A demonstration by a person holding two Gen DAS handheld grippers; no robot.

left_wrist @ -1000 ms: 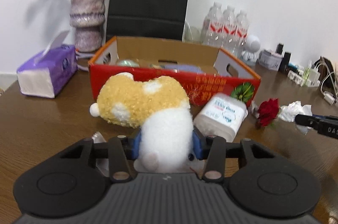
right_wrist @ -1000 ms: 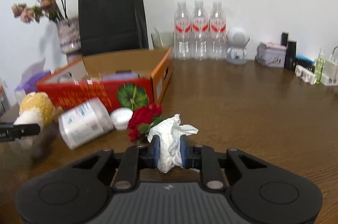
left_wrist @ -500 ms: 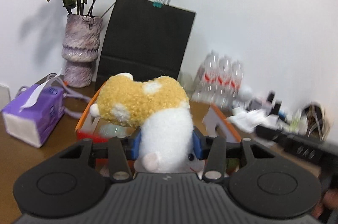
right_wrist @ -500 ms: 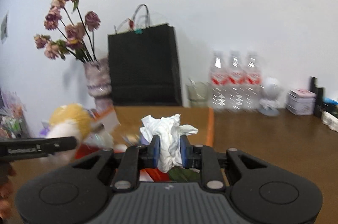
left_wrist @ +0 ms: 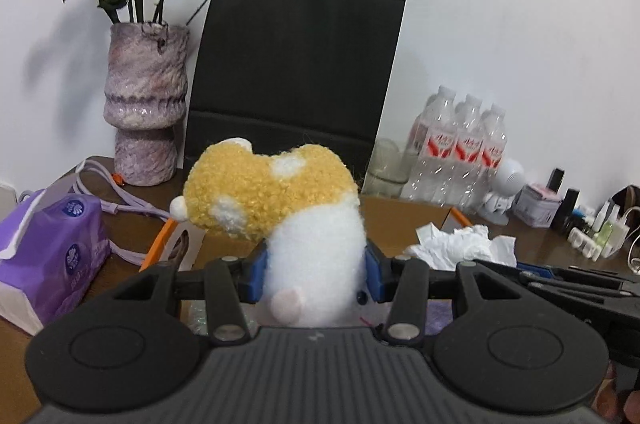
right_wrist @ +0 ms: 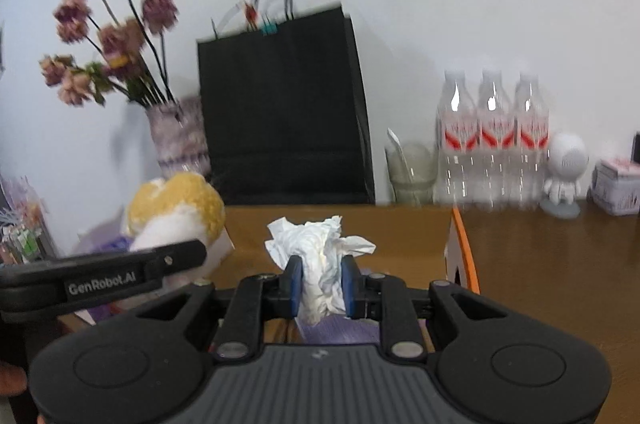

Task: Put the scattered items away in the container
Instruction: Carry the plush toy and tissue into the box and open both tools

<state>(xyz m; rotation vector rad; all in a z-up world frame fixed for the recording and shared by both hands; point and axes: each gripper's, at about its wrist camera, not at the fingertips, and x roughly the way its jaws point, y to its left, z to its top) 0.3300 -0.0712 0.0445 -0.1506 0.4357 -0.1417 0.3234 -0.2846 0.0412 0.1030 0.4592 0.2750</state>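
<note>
A white wall backs a brown surface (right_wrist: 552, 264) crowded along its far edge: a black bag (left_wrist: 296, 71), a vase (left_wrist: 146, 103) of dried roses to the bag's left, three bottles (right_wrist: 492, 131) and a white figurine (right_wrist: 566, 163) to its right. In front of the bag lies the box (left_wrist: 404, 220), open-topped, orange-rimmed; something purple shows low inside it, under the right gripper, but the rest of its contents are hidden.

The left gripper (left_wrist: 316, 274) has its jaws clamped on the white belly of a plush (left_wrist: 272, 195), held over the box's left end, in front of the bag. The right gripper (right_wrist: 320, 286) has its jaws clamped on a tissue (right_wrist: 320, 256), held over the box, also in front of the bag.

Only the left view shows the purple tissue pack (left_wrist: 52, 252) left of the box, a lilac cord by the vase, and small bottles and chargers far right of the bag. Only the right view shows the box's orange right wall and the glass (right_wrist: 412, 171) beside the bottles plainly.

A second ago both grippers were low at the surface, in front of the box; now both loads are above it.
</note>
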